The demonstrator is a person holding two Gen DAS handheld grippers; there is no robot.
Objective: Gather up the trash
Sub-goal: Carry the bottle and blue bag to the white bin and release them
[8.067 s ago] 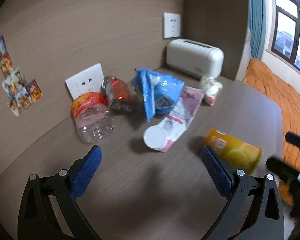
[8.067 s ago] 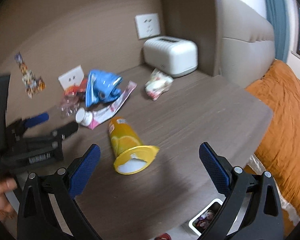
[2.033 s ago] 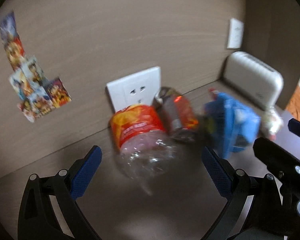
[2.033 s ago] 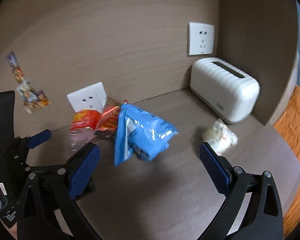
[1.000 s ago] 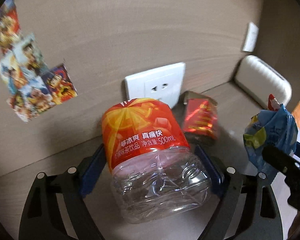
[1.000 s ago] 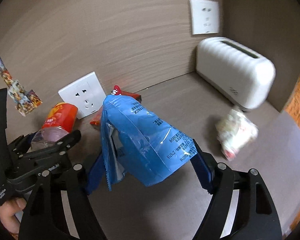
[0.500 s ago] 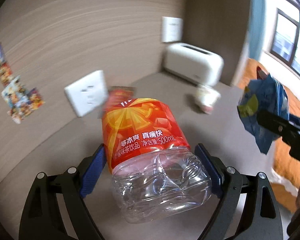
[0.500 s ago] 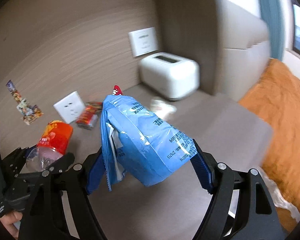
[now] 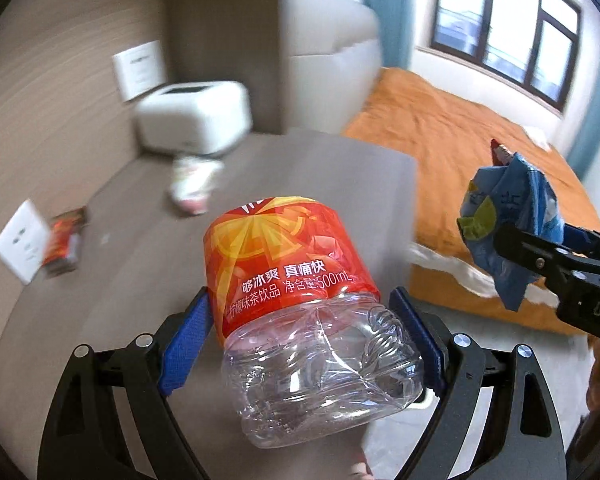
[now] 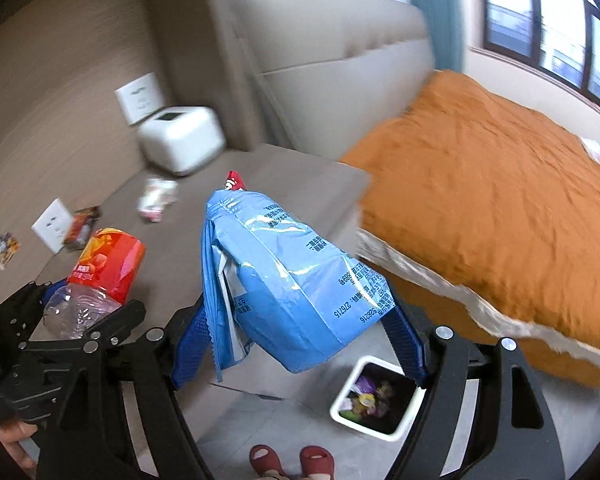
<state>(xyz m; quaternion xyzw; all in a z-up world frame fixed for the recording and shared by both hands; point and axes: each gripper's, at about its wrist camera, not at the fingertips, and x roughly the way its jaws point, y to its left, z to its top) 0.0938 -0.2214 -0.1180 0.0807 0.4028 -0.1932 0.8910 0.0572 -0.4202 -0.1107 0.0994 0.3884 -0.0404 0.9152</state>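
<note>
My left gripper (image 9: 300, 344) is shut on a crushed clear plastic bottle (image 9: 300, 304) with an orange-red label, held in the air over the table's near edge. It also shows in the right wrist view (image 10: 96, 280). My right gripper (image 10: 296, 340) is shut on a blue snack bag (image 10: 288, 276), held above the floor; the bag shows in the left wrist view (image 9: 508, 224). A white trash bin (image 10: 376, 396) with dark liner and wrappers inside stands on the floor below the bag.
On the brown table (image 9: 132, 248) lie a white crumpled wrapper (image 9: 192, 188) and a red packet (image 9: 64, 240) by the wall socket. A white toaster (image 9: 192, 116) stands at the back. An orange bed (image 10: 500, 208) is at the right. Red slippers (image 10: 292, 460) are on the floor.
Both grippers have swung right and away from the wall, carrying the bottle and the blue bag. The bed, floor and trash bin have come into view.
</note>
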